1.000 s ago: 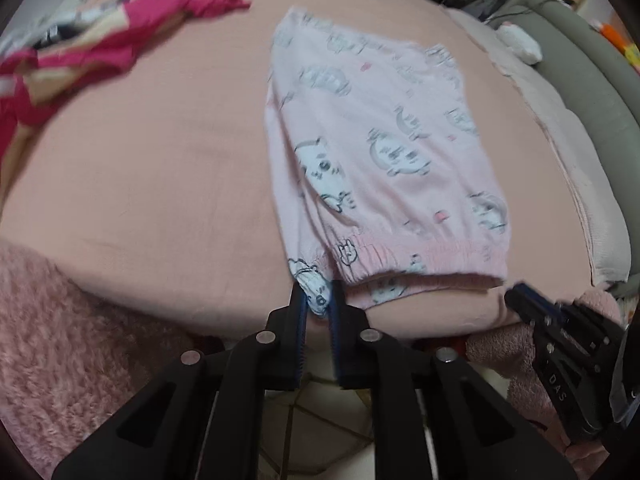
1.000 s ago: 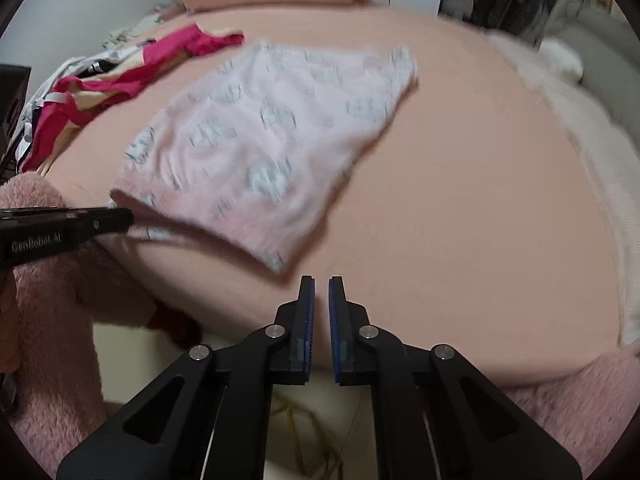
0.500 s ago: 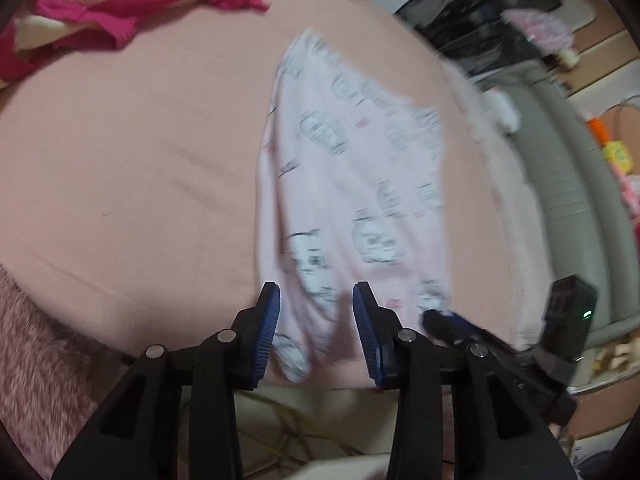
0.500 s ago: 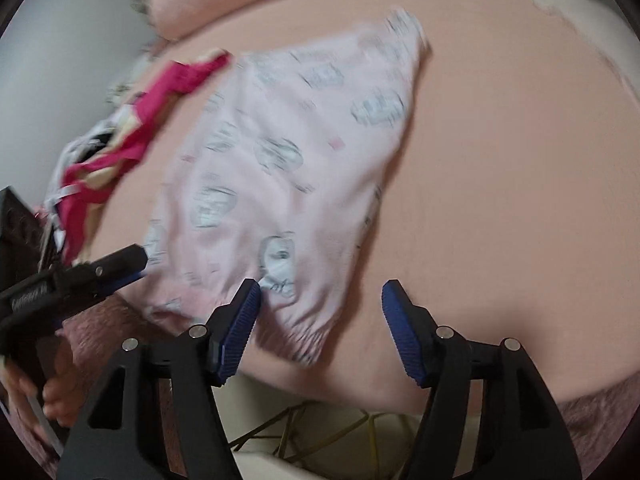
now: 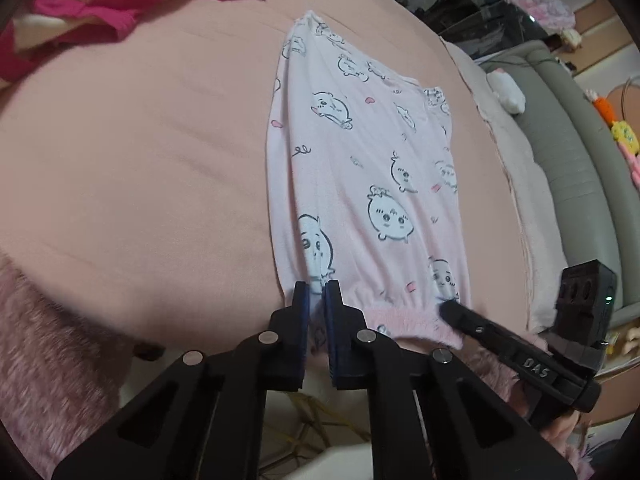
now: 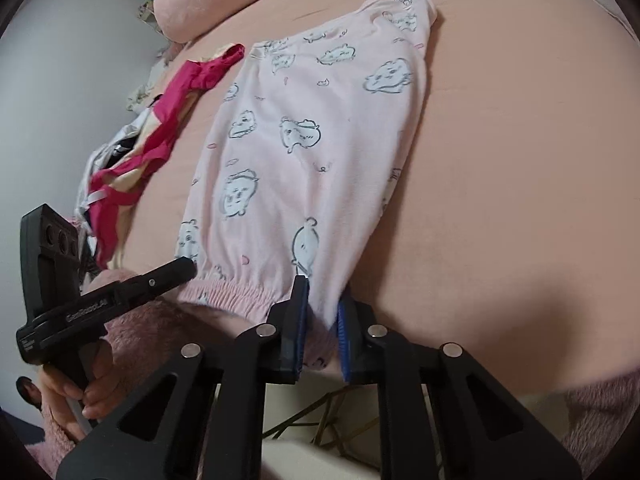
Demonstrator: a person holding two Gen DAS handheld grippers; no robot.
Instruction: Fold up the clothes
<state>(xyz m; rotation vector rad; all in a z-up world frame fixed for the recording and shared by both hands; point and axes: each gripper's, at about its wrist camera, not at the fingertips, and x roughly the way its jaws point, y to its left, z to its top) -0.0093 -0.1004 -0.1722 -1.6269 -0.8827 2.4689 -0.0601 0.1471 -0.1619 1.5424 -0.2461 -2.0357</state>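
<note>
Left hand-held gripper (image 5: 316,296) and right hand-held gripper (image 6: 323,300) (both level, low) pinched on pajama pants (image 5: 360,168) waistband

left tool (image 5: 316,296): closed on the waistband's left corner of the pink pants (image 5: 360,168)
right tool (image 5: 450,308): tip seen at waistband's right corner, grip unclear
pants: laid flat on peach bed (image 5: 140,152)
magenta garment (image 5: 100,12): bunched far left, apart

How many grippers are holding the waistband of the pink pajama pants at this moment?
2. The left gripper pinches the waistband's left corner of the pink pajama pants; the right gripper grips the right corner, with cloth between its fingers.
</note>
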